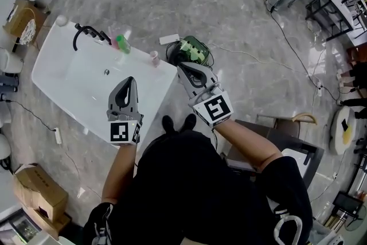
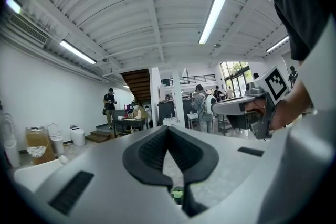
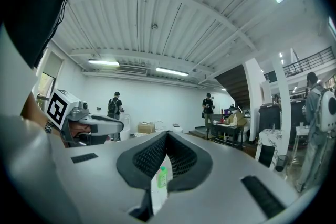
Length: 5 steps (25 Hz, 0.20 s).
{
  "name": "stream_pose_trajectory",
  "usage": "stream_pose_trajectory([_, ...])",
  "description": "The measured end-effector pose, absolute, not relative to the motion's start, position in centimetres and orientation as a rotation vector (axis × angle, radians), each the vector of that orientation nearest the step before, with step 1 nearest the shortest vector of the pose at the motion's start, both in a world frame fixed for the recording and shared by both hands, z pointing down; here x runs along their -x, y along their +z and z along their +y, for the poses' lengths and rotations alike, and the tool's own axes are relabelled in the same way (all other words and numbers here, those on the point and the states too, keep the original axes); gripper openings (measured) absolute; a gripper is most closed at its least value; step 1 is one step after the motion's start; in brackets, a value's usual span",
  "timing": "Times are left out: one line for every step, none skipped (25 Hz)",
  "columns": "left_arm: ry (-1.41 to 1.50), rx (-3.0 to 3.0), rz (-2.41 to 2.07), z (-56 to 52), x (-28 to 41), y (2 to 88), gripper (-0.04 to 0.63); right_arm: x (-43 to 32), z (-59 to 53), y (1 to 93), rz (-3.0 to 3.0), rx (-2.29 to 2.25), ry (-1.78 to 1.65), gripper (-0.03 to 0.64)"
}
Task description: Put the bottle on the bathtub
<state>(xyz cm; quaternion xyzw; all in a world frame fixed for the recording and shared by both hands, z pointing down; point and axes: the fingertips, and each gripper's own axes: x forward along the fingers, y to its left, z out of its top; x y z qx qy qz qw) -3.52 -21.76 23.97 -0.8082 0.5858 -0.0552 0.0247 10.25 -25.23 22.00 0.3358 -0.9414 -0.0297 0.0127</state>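
Note:
The white bathtub (image 1: 60,69) lies at the left in the head view, with a black faucet (image 1: 86,33) on its far rim. A green bottle (image 1: 122,43) stands on that rim and a small pink bottle (image 1: 154,58) on the right corner. My left gripper (image 1: 131,82) hovers above the tub's near right side, shut and empty. My right gripper (image 1: 184,68) is just right of the tub's corner, also shut and empty. Through the right gripper's (image 3: 167,136) jaws shows the green bottle (image 3: 163,177). Under the left gripper (image 2: 168,131) a green thing (image 2: 177,195) shows.
A dark basket (image 1: 193,50) holding green bottles sits on the marble floor right of the tub, beside a white power strip (image 1: 169,39) and cables. Cardboard boxes (image 1: 40,192) stand at the lower left, a grey chair (image 1: 287,146) at the right. People stand far off.

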Motion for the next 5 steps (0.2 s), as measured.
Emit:
stream_pose_trajectory([-0.171, 2.503, 1.809, -21.69, 3.51, 23.97, 0.008, -10.19, -25.15, 21.94, -2.935, -1.048, -0.099, 0.009])
stream_pose_trajectory([-0.171, 2.505, 1.806, -21.62, 3.49, 23.95, 0.008, -10.15, -25.06, 21.88, -2.933, -1.049, -0.104, 0.009])
stream_pose_trajectory([-0.17, 2.507, 1.802, -21.55, 3.46, 23.9, 0.008, -10.13, -24.97, 21.83, -2.93, -1.05, -0.108, 0.009])
stream_pose_trajectory([-0.169, 2.509, 1.799, -21.48, 3.42, 23.85, 0.008, -10.12, -24.88, 21.78, -2.927, -1.051, -0.111, 0.009])
stream_pose_trajectory([-0.167, 2.51, 1.795, -21.41, 3.39, 23.79, 0.008, -10.12, -24.78, 21.73, -2.924, -1.052, -0.114, 0.009])
